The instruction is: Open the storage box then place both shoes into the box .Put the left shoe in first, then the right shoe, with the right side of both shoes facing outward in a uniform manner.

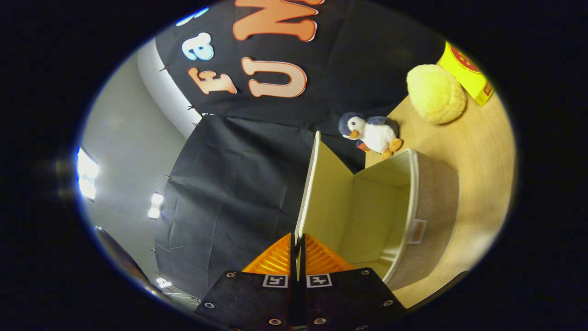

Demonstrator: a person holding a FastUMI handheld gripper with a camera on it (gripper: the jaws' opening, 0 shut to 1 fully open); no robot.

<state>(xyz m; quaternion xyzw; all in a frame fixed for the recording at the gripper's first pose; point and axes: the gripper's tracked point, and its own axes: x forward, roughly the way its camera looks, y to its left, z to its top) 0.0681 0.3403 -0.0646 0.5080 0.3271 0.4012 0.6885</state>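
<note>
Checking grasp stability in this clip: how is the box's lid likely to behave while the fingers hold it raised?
The lid looks thin and flat, so probably light and fairly stiff. It joins the storage box along one edge, so it would likely swing rather than lift free. The gripper pinches just its edge, and the smooth lining could slip.
</note>
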